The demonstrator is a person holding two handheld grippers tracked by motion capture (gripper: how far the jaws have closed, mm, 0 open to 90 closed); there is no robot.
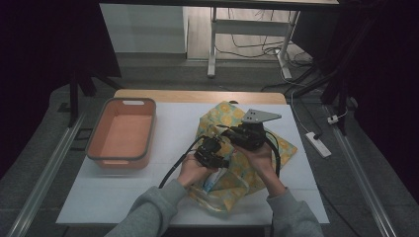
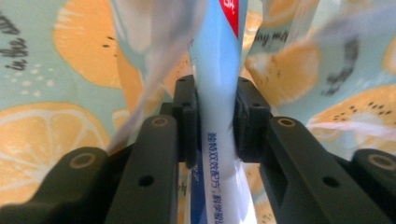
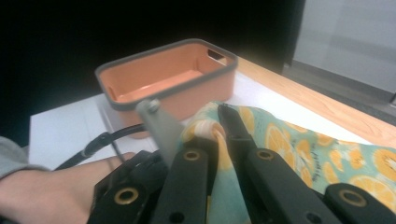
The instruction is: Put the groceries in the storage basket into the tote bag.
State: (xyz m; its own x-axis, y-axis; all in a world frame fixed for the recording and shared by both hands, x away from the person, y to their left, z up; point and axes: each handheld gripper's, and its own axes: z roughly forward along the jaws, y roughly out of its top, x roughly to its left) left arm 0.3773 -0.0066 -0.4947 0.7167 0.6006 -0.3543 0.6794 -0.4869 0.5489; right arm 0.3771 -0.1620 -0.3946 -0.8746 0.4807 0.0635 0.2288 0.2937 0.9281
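Clamped between the left gripper's (image 2: 215, 122) jaws was a pale blue tube (image 2: 218, 84) (toothpaste, probably), partly inside the orange-print bag (image 1: 232, 148). Right gripper (image 3: 223, 140) pinched the bag's edge; the orange bin (image 1: 122, 132) stood empty, so transfer remained.

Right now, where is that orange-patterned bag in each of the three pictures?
High view: the orange-patterned bag lies right of centre on the table, under both grippers.
Left gripper view: the bag forms the background behind the pinched toothpaste tube.
Right gripper view: its edge sits between the jaws.
Shared landmark: the orange bin.
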